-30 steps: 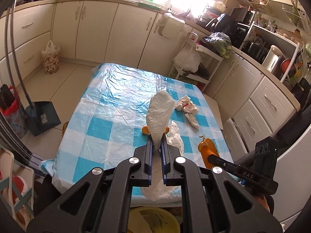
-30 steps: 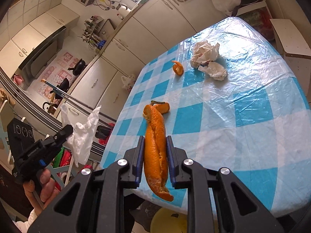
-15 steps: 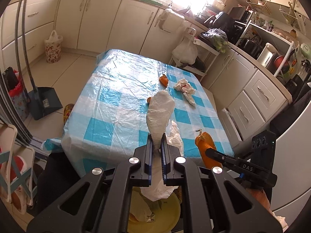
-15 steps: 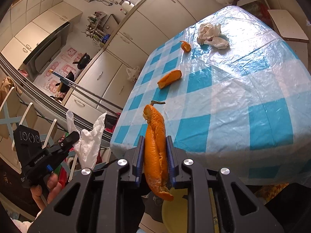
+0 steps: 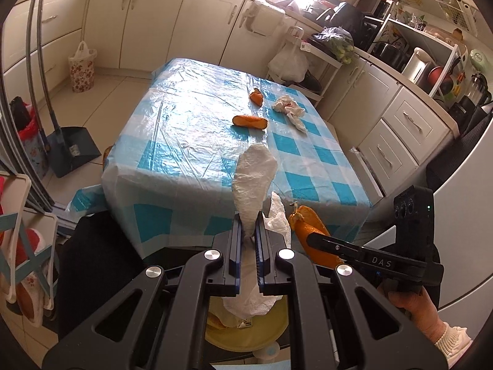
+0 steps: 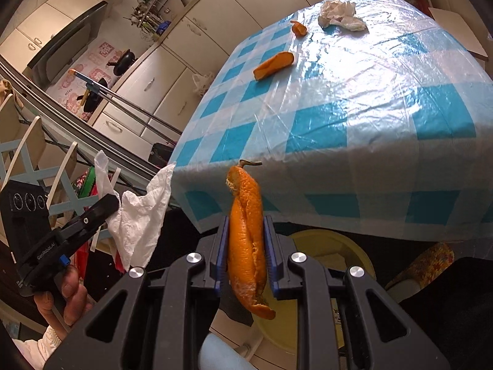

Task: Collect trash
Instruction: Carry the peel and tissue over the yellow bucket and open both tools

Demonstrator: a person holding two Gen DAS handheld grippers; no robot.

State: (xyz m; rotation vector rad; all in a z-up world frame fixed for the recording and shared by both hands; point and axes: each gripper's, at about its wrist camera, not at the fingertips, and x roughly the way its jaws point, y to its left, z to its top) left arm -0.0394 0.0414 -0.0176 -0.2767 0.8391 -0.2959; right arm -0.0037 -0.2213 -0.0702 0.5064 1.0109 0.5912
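Note:
My left gripper [image 5: 249, 215] is shut on a crumpled white tissue [image 5: 254, 182], held off the near edge of the table above a yellow bin [image 5: 246, 328]. My right gripper [image 6: 246, 222] is shut on a long orange peel [image 6: 246, 240], also held over the yellow bin [image 6: 339, 246]. In the left wrist view the right gripper [image 5: 311, 237] and its peel [image 5: 308, 219] show just to the right. In the right wrist view the left gripper [image 6: 111, 203] and its tissue [image 6: 138, 215] show at left. Two orange peels [image 5: 249, 121] [image 5: 256, 97] and crumpled tissues [image 5: 289, 109] lie on the table.
The table carries a blue-and-white checked plastic cloth [image 5: 191, 129]. A dustpan [image 5: 72, 149] and broom stand on the floor at left. Cabinets and a trolley with bags [image 5: 289, 61] line the far side. A white chair [image 6: 27, 160] stands at left.
Both grippers have pulled back from the table with their loads and now hang beyond its near edge, over the yellow bin. The peels and tissues on the table stayed put.

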